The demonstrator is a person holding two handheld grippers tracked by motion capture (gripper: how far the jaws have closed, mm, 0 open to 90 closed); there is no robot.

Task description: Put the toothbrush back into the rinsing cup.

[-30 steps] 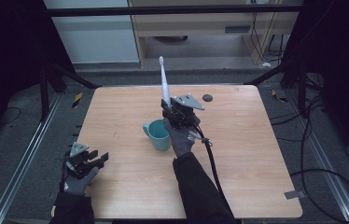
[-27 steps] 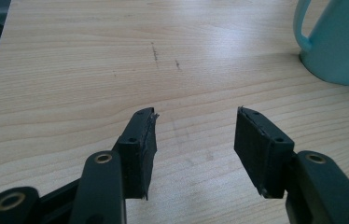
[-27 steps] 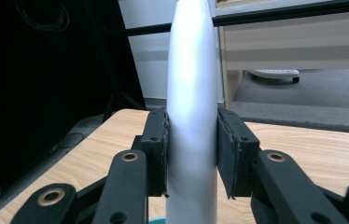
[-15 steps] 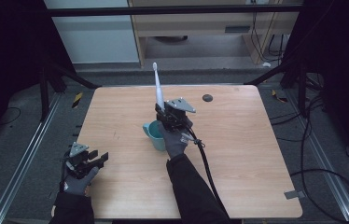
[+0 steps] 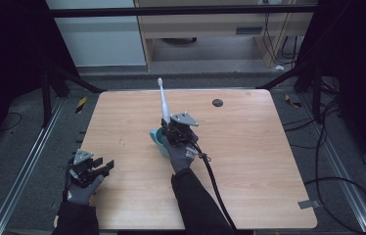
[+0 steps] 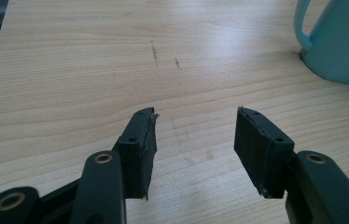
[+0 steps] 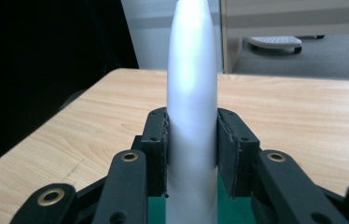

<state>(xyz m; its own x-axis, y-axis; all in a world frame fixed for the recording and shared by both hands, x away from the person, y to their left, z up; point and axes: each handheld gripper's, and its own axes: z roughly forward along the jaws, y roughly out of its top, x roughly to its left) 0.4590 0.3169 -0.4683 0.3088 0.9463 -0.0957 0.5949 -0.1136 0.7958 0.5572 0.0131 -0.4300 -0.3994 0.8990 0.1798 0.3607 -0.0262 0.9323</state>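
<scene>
White toothbrush [image 5: 163,100], teal mug [image 5: 159,141], pale wood-grain table [image 5: 249,147], black fingers [image 6: 141,144]

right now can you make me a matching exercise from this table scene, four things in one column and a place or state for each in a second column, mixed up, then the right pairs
Things:
1. electric toothbrush
2. teal mug
3. left gripper
4. small dark disc

Places or states:
A. lies alone on the wood toward the far right part of the table
B. jaws apart, nothing between them, near the table's front left corner
C. upright, clamped between the jaws of the right gripper
D. stands on the table right under the right gripper

Pairs: 1-C, 2-D, 3-B, 4-A
</scene>
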